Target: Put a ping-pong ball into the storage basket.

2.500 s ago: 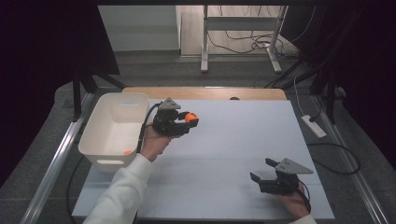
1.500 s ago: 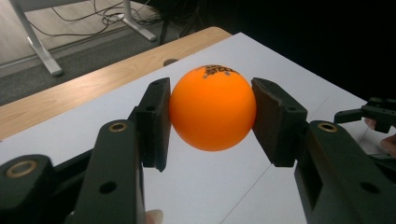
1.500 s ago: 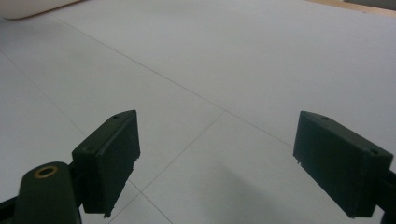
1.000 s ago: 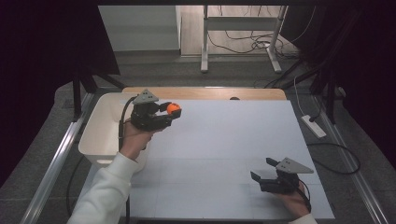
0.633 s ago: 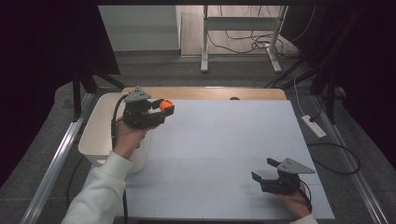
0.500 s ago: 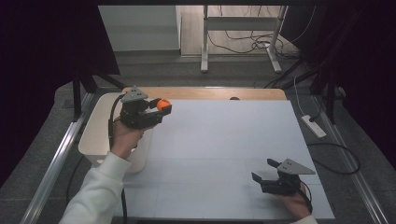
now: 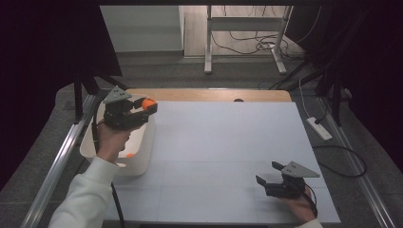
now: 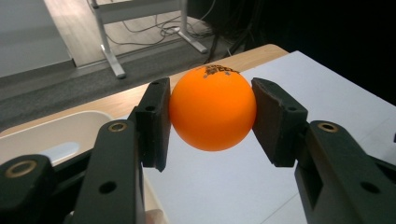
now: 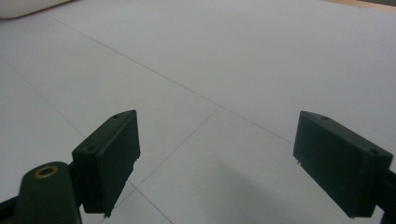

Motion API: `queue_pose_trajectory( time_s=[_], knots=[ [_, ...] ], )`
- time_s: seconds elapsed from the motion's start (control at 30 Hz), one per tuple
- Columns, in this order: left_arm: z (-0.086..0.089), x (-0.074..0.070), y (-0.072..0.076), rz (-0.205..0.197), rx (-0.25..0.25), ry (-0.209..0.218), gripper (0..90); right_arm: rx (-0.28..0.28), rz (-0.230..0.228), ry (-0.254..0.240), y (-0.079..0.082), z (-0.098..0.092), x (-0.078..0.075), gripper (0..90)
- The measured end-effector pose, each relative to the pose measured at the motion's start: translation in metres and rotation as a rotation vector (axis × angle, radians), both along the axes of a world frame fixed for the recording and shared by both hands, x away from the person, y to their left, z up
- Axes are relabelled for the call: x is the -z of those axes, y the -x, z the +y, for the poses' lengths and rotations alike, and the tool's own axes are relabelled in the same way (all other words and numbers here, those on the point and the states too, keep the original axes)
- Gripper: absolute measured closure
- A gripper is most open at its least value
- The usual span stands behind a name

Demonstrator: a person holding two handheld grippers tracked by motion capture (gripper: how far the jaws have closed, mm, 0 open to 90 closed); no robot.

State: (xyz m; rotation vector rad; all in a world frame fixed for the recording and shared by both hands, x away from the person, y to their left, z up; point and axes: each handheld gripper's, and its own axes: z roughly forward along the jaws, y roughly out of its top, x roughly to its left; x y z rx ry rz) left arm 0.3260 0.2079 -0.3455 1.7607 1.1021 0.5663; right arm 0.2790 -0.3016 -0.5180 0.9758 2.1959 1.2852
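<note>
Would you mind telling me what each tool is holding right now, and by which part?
The left tool grips an orange ball across its middle, one jaw on each side. The right tool is open and holds nothing.

Table (image 7: pixel 223 142): wide bare white top btwn the two grippers, centre and far side open for passing. White bin (image 7: pixel 142 152) sits at left edge, walls raised; an orange ball (image 7: pixel 129 155) lies inside. Left gripper (image 7: pixel 148 105) w/ orange ball (image 8: pixel 212 108) clamped btwn its jaws hangs over bin's far right rim. Right gripper (image 7: pixel 268 173) low at near right corner, jaws spread, bare surface ahead of it.
</note>
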Motion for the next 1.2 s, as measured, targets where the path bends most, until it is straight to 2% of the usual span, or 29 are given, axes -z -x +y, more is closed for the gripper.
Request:
queue_pose_trajectory(
  time_s=[0.6, 0.7, 0.9, 1.03, 1.2],
  knots=[
    [0.032, 0.012, -0.005, 0.038, -0.105, -0.011, 50.4, 0.0, 0.0, 0.01, 0.0, 0.001, 0.0, 14.4],
    [0.042, 0.017, -0.008, 0.057, -0.138, -0.016, 50.4, 0.001, 0.0, 0.01, 0.0, 0.001, 0.0, 14.4],
    [0.052, 0.023, -0.01, 0.076, -0.168, -0.018, 50.3, 0.001, -0.001, 0.016, 0.001, 0.002, 0.0, 14.4],
    [0.057, 0.026, -0.011, 0.089, -0.183, -0.019, 50.3, 0.003, 0.0, 0.016, 0.001, 0.002, 0.0, 14.4],
    [0.059, 0.031, -0.018, 0.129, -0.197, -0.029, 50.3, -0.002, -0.001, 0.018, 0.0, 0.003, 0.001, 14.4]
  ],
)
